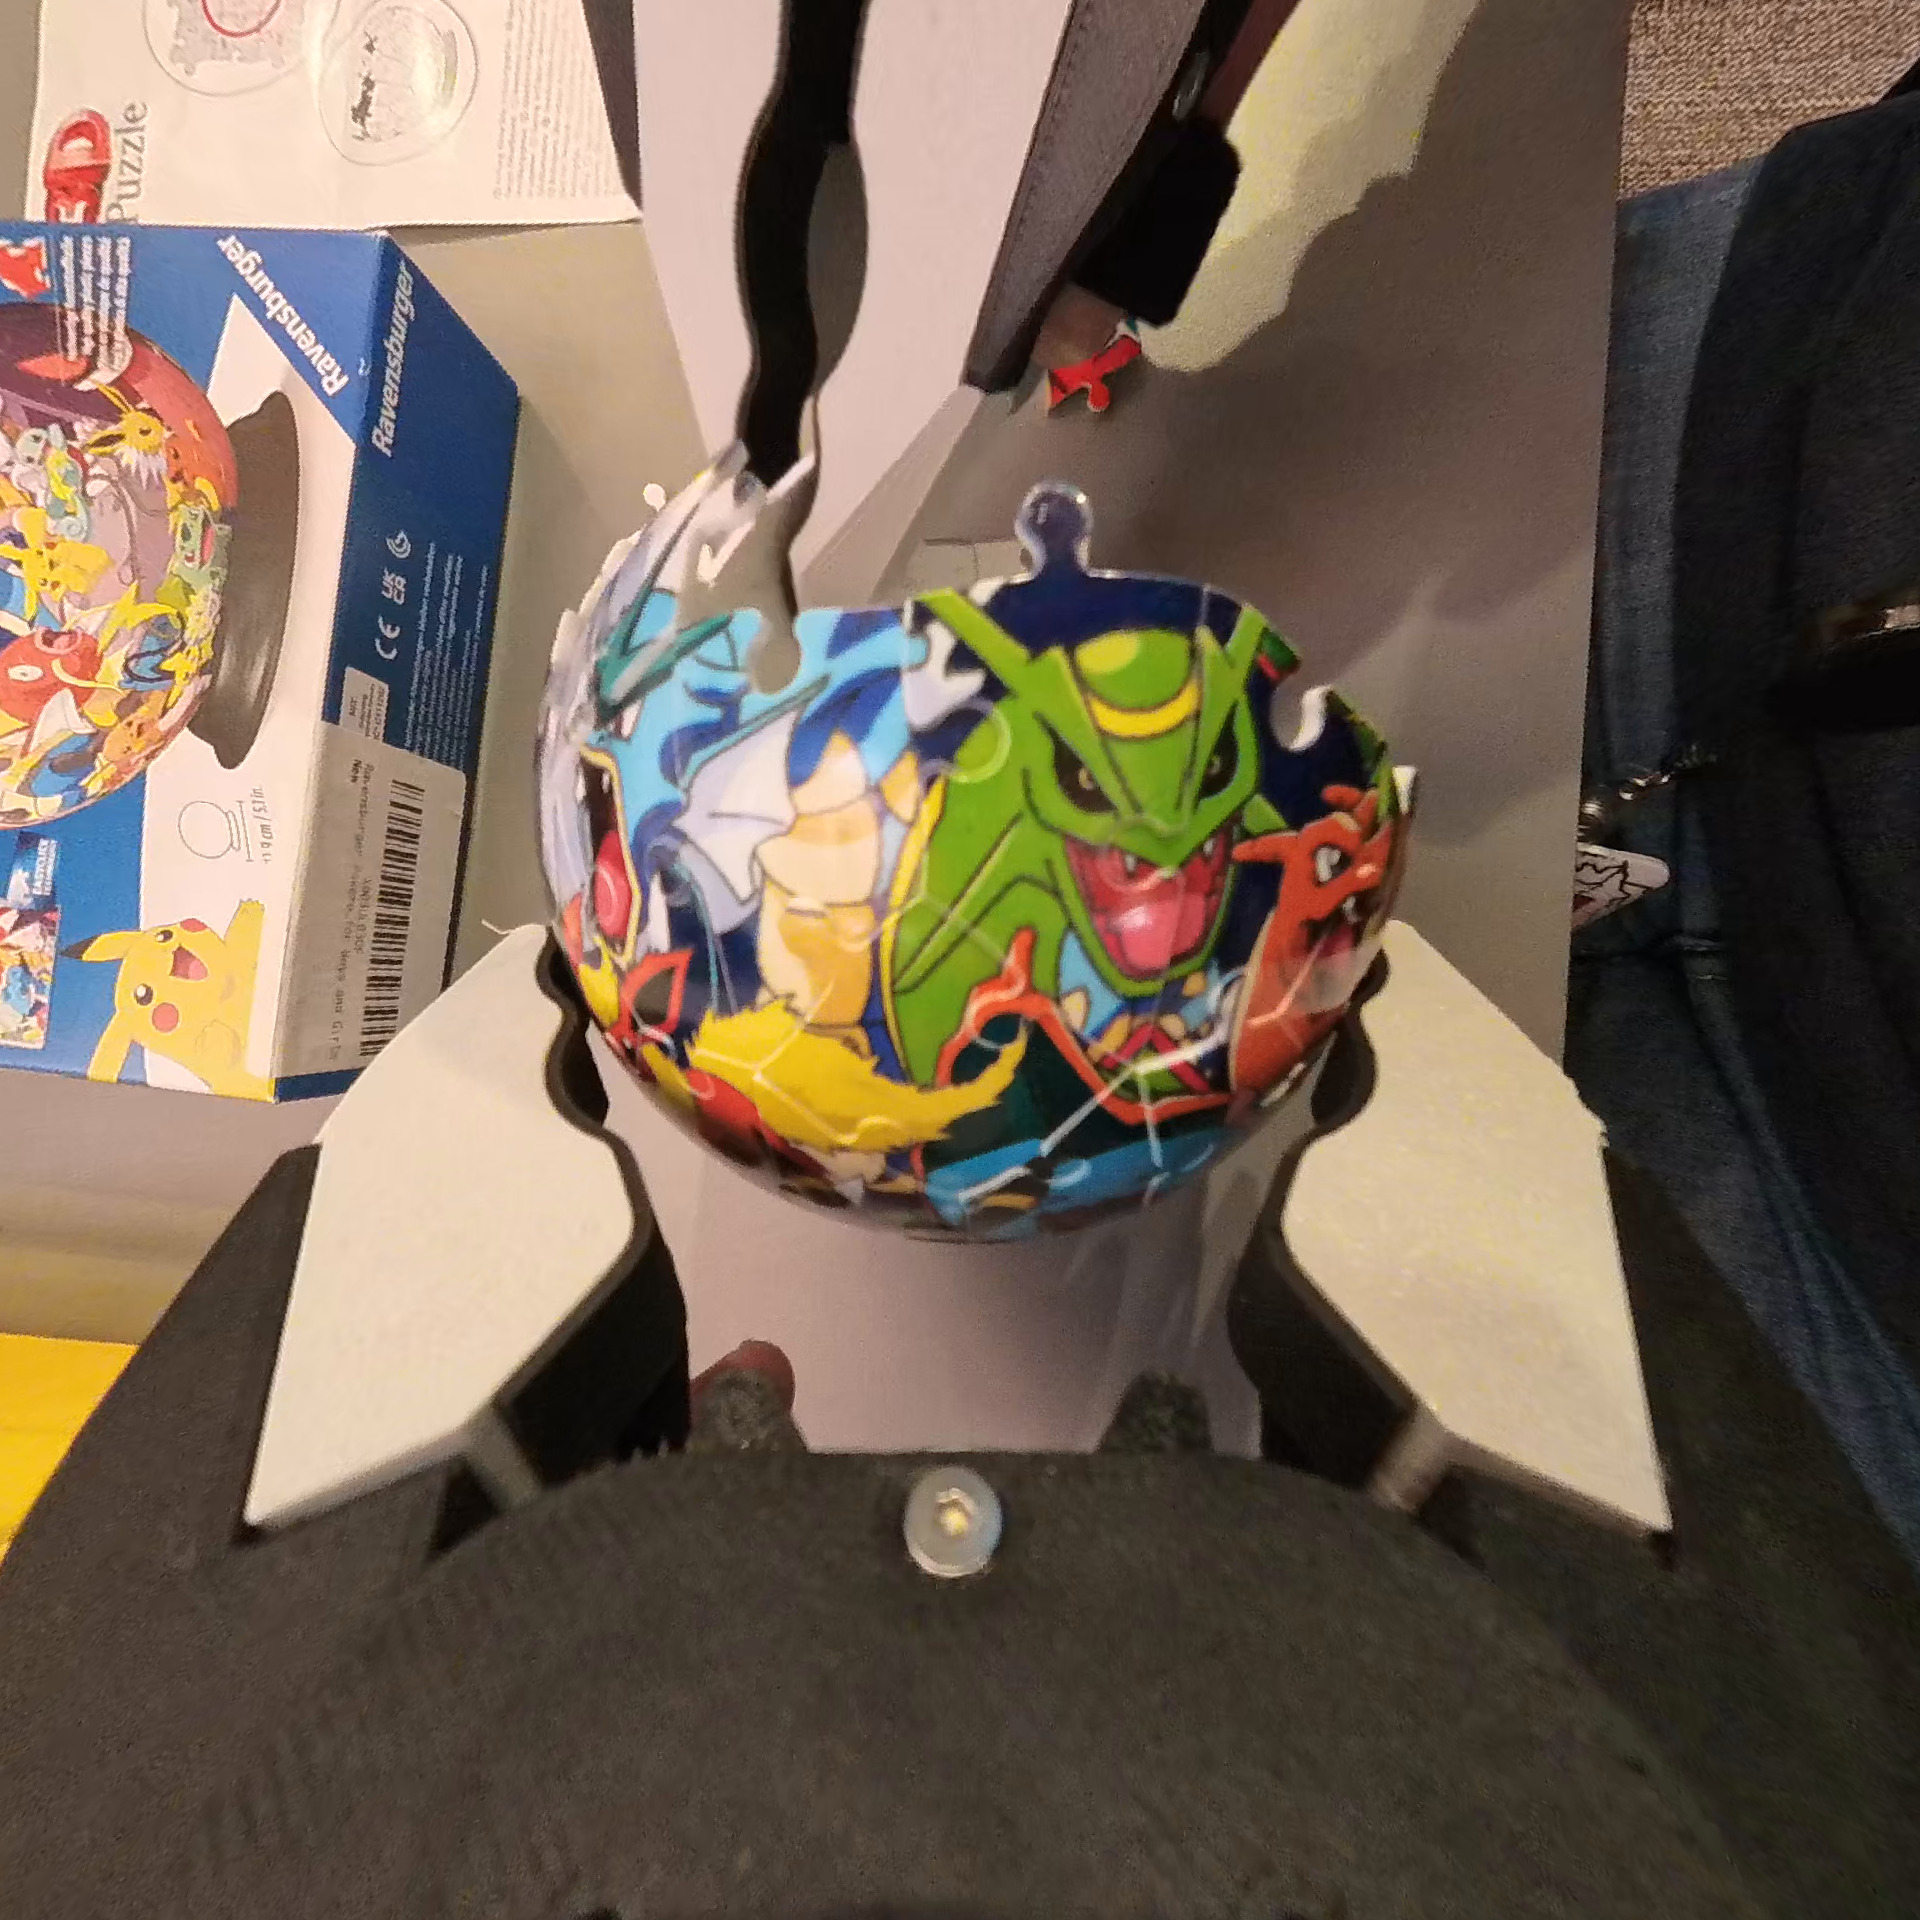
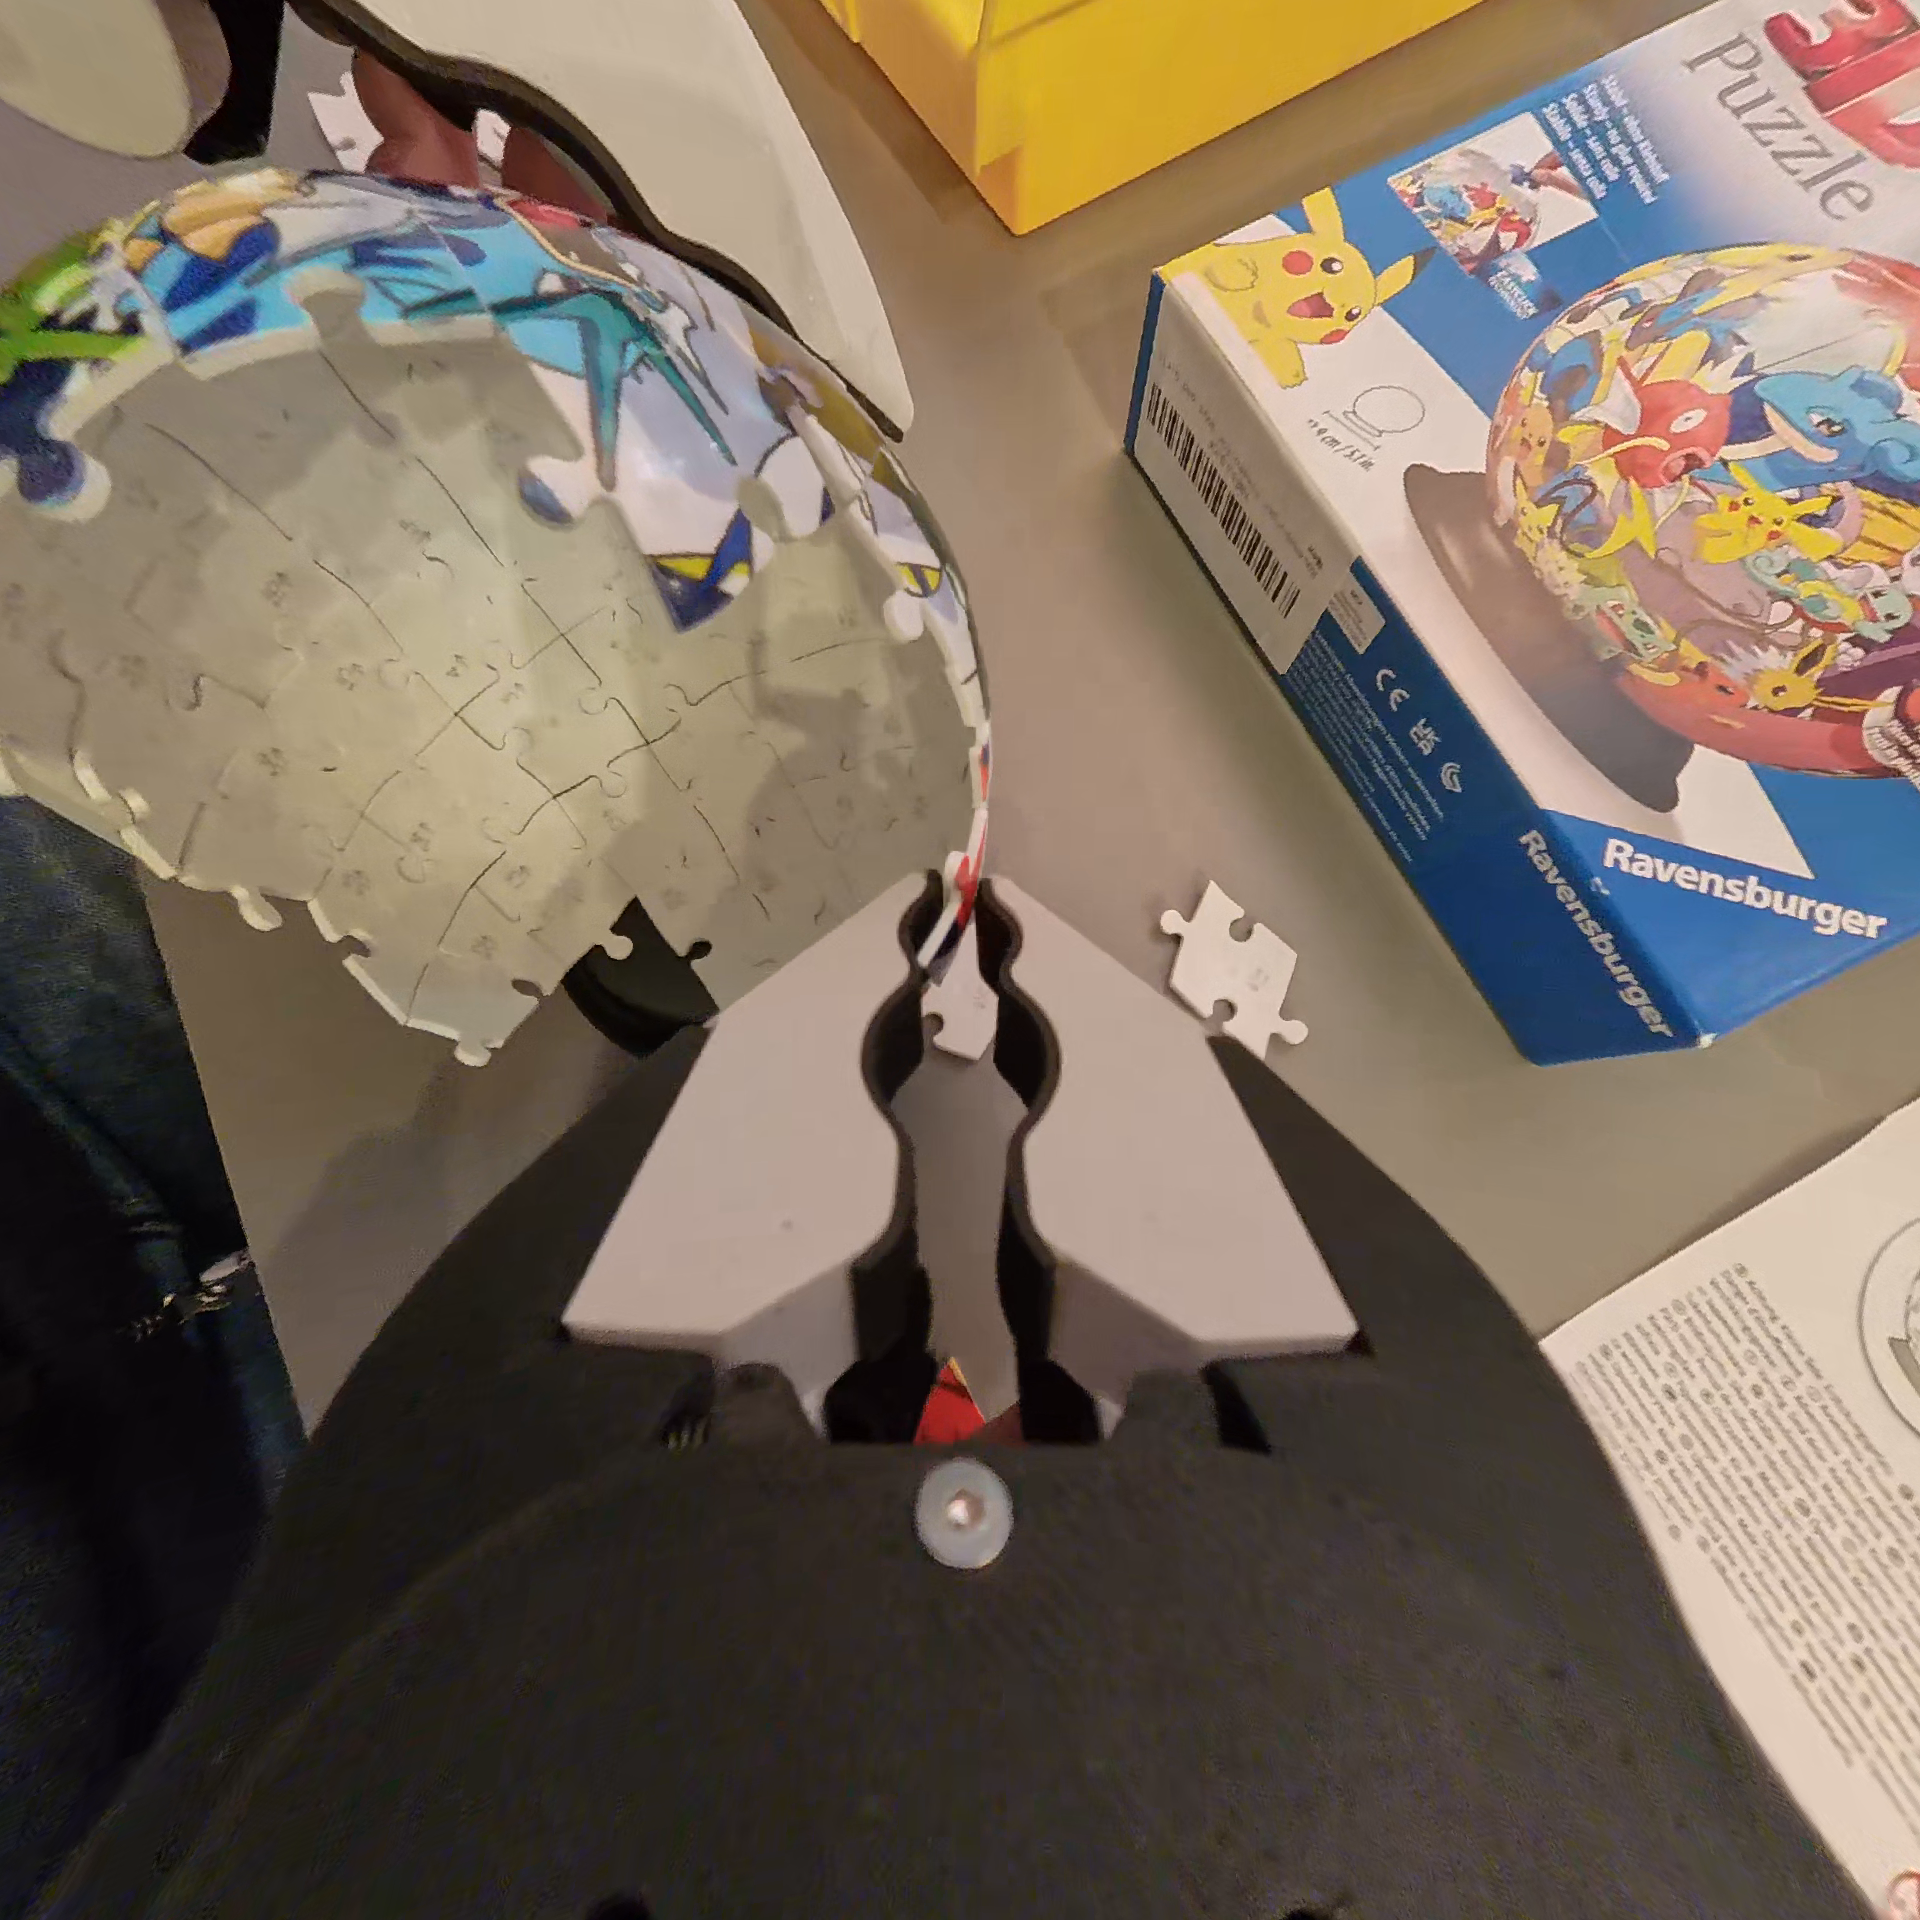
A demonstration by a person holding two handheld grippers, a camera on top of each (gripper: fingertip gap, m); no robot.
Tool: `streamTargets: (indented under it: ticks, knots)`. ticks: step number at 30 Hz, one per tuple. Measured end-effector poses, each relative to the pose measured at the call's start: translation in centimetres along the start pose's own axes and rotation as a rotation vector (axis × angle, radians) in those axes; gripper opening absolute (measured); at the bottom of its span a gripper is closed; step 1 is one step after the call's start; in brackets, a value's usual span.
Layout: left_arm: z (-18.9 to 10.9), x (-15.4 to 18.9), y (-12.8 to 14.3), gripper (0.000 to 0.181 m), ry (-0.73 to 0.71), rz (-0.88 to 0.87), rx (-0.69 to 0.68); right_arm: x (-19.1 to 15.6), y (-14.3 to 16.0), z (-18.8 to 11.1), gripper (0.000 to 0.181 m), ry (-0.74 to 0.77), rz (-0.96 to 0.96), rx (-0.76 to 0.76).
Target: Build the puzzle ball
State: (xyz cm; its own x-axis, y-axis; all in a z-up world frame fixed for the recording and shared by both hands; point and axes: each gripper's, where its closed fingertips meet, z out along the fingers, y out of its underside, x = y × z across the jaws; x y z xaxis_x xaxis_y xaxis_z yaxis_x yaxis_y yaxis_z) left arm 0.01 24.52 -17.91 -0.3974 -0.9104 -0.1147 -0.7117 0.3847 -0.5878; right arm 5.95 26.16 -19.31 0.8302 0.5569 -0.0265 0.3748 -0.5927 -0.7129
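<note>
Your left gripper (image 1: 966, 1049) jaws cradle the light, fragile half-built puzzle ball (image 1: 966, 883); your right gripper (image 2: 961, 935) jaws pinch 1 thin puzzle piece (image 2: 958, 914) edge-on, so press gently.

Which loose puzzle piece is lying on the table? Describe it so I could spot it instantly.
Start at the blue puzzle box lying flat on the grey table. Just off the box's near corner, beside the right gripper, lies a single loose piece, blank white side up. Unlike the piece pinched in the gripper, it touches nothing but the table.
</note>
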Motion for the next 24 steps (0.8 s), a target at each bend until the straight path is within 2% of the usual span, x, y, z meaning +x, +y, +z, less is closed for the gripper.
streamTargets:
  ticks: [4,7,9,10,14,16,19,24]
  knots:
    - [0.0,0.0,0.0,0.133,0.0,-0.007,0.003,0.1,0.0,0.0,0.004,0.016,-0.026,-0.009]
    - [0.0,0.0,0.0,0.133,-0.004,-0.002,0.0,0.3,-0.4,0.0,0.019,0.034,-0.018,0.003]
    - [0.0,0.0,0.0,0.133,-0.005,-0.004,0.0,0.3,-0.7,-0.1,0.016,0.042,-0.026,0.014]
    - [0.0,0.0,0.0,0.133,-0.006,-0.002,-0.001,0.3,-0.8,-0.1,0.004,0.044,-0.037,0.013]
    - [0.0,-0.1,0.0,0.133,-0.011,-0.007,-0.001,0.5,-0.9,0.0,0.002,0.046,-0.033,0.015]
    - [0.0,-0.1,0.1,0.133,-0.016,-0.003,-0.002,0.5,-0.9,-0.1,0.018,0.041,-0.01,0.02]
    - [0.0,0.0,0.1,0.133,-0.026,0.0,0.0,0.7,-1.1,-0.4,0.032,0.037,0.011,0.029]
    - [0.0,-0.1,0.0,0.133,-0.042,0.001,0.011,1.0,-1.1,-1.4,0.042,0.015,0.044,0.05]
